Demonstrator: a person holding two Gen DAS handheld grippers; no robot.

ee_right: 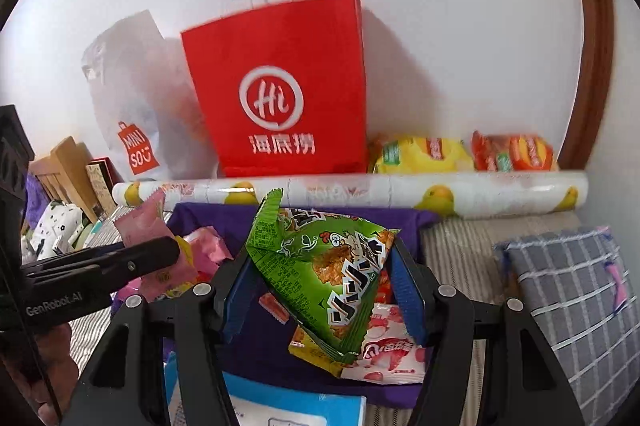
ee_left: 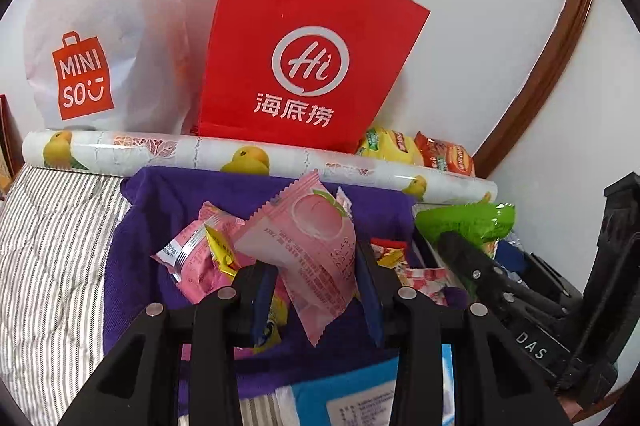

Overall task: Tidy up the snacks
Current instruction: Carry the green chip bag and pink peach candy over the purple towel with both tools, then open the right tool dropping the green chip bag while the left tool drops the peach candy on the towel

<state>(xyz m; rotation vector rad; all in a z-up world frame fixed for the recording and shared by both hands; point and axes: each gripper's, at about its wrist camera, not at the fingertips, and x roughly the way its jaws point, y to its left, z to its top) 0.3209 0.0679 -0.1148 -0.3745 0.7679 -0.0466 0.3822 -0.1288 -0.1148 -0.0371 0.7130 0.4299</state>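
My left gripper [ee_left: 316, 286] is shut on a pink peach snack packet [ee_left: 316, 246] and holds it above a purple cloth [ee_left: 160, 206] strewn with small snack packets [ee_left: 200, 258]. My right gripper [ee_right: 324, 290] is shut on a green chicken-print snack bag [ee_right: 320, 266] over the same cloth [ee_right: 208, 216]. A pink-and-white strawberry packet [ee_right: 392, 354] and a yellow packet [ee_right: 308, 350] lie beneath it. The left gripper shows at the left in the right wrist view [ee_right: 132, 262], the right gripper at the right in the left wrist view [ee_left: 480, 266].
A red Haidilao paper bag [ee_left: 304, 58] and a white Miniso bag [ee_left: 88, 46] stand against the wall behind a duck-print roll [ee_left: 240, 158]. Yellow and orange chip bags [ee_right: 460, 154] lie right of the red bag. A grey checked cloth [ee_right: 572, 298] lies at right.
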